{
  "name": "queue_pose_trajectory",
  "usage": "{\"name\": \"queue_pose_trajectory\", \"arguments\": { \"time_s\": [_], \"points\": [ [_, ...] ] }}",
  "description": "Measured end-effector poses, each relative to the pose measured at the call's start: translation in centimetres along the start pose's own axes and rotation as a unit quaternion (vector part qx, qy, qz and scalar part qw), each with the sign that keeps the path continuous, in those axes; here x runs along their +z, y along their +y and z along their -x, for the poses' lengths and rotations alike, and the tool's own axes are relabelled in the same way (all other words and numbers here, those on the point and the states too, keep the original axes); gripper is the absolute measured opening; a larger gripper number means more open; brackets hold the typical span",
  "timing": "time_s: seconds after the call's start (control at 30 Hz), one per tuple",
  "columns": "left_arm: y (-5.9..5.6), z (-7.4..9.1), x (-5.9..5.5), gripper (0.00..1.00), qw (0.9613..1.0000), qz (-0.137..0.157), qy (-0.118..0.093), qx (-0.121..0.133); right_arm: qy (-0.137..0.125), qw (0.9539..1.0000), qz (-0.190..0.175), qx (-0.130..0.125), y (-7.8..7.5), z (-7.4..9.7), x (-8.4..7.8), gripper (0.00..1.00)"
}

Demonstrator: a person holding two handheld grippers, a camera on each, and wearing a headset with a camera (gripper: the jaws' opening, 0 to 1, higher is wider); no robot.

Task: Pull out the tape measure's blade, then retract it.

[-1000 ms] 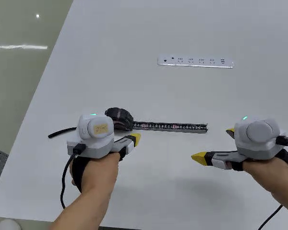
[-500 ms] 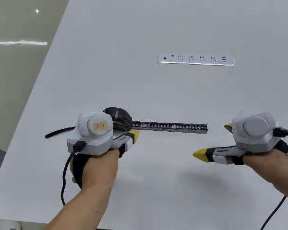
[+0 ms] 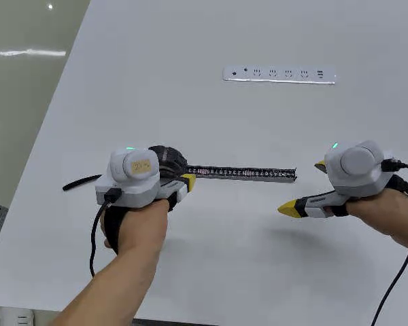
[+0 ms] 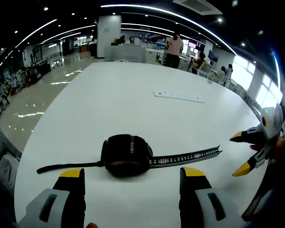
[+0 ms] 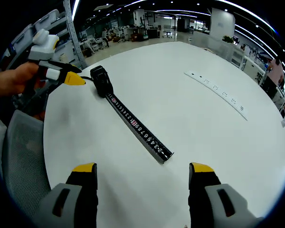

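Closer to the tape measure [image 3: 168, 159] than a second ago, the left claw [image 3: 180, 178] is being held just beside its black case in the head view, the right claw [image 3: 304, 187] near the blade's tip. The blade [image 3: 241, 174] is being left extended across the white counter [image 3: 258, 272], long axis running from case at left to tip at right. In the left gripper view, that claw [image 4: 132, 173] is being kept wide open and empty, the case [image 4: 126, 154] ahead between its jaws. In the right gripper view, the claw [image 5: 142, 167] is being kept equally wide and empty, the blade [image 5: 137, 126] pointing its tip toward it.

The tape measure [image 3: 170, 158] lies on the table [image 3: 190, 102], blade [image 3: 245, 174] stretched rightward, power strip [image 3: 279, 73] behind it
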State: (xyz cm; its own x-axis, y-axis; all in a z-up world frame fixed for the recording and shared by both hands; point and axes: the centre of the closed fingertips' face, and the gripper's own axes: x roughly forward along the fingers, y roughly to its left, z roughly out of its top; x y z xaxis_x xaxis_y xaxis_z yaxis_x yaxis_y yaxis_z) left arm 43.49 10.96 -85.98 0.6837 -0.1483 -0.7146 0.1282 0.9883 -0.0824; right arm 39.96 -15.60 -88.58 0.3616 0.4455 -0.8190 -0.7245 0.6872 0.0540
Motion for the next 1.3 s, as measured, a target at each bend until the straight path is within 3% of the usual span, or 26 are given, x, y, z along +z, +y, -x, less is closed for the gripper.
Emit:
{"name": "queue_pose_trajectory", "arguments": {
  "time_s": [0.43, 0.67, 1.1, 1.3],
  "points": [
    [-0.1, -1.0, 0.3, 0.77, 1.0000, 0.005, 0.004, 0.005, 0.025, 0.9986, 0.042, 0.023, -1.5, -1.2, -0.8, 0.76],
    [0.0, -1.9, 0.6, 0.77, 0.9999, 0.011, 0.004, 0.009, 0.040, 0.9955, 0.076, 0.039, -1.9, -1.7, -1.2, 0.72],
    [0.4, -3.3, 0.9, 0.75, 0.9995, 0.028, 0.007, 0.015, 0.069, 0.9851, 0.143, 0.066, -3.1, -2.6, -1.3, 0.68],
    [0.8, -3.9, 0.9, 0.75, 0.9992, 0.036, 0.006, 0.019, 0.081, 0.9779, 0.175, 0.079, -3.3, -2.9, -1.3, 0.65]
  ]
}}
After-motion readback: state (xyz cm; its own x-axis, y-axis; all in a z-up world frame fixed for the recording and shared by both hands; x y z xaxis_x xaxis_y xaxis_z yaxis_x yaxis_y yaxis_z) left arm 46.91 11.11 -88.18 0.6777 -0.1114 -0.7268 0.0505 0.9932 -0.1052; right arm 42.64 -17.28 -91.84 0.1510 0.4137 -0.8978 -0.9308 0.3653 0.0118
